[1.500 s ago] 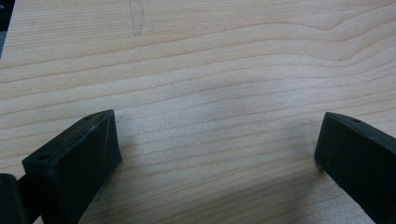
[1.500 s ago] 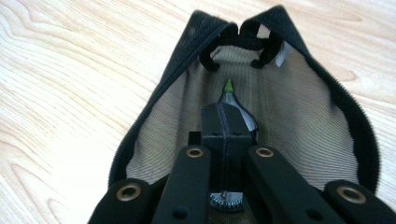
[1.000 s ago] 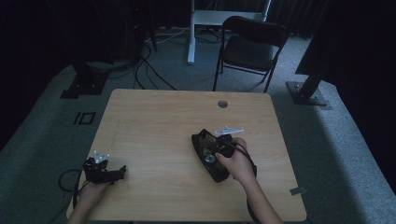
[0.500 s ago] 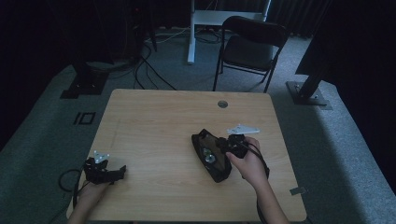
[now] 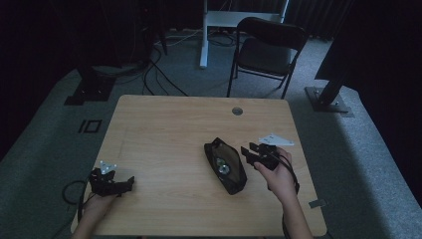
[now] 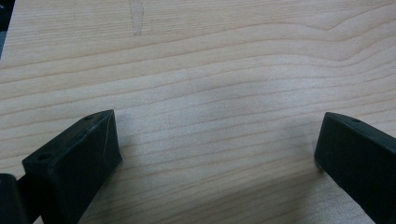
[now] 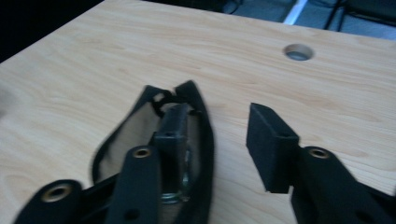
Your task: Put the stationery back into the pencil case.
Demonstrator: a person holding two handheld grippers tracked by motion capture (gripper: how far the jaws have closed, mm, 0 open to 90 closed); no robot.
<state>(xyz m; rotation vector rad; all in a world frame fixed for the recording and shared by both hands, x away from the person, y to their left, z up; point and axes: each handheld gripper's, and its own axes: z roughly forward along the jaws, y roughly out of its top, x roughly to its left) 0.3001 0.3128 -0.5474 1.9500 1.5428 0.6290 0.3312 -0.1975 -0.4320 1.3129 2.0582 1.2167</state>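
A black zip pouch (image 5: pixel 232 180) lies open right of the table's middle, with something shiny and metallic (image 5: pixel 222 167) inside it. My right gripper (image 5: pixel 247 151) is held just off the pouch's right edge, pointing left toward it. In the right gripper view the jaws stand apart and open; the left jaw sits in front of the pouch (image 7: pixel 203 140) opening, the right jaw is over bare wood, and nothing is held between them (image 7: pixel 217 126). My left gripper (image 5: pixel 129 181) rests near the front left corner. In its own view it (image 6: pixel 219 140) is wide open over plain wood.
The wooden table (image 5: pixel 164 129) has a round cable hole (image 5: pixel 237 111) near its far edge, also seen as the hole (image 7: pixel 299 51) beyond the right gripper. A folding chair (image 5: pixel 266 47) stands behind the table. Cables and stand bases lie on the floor.
My right gripper has drawn back to the right, from over the pouch to beside its right edge. The left gripper has stayed put.
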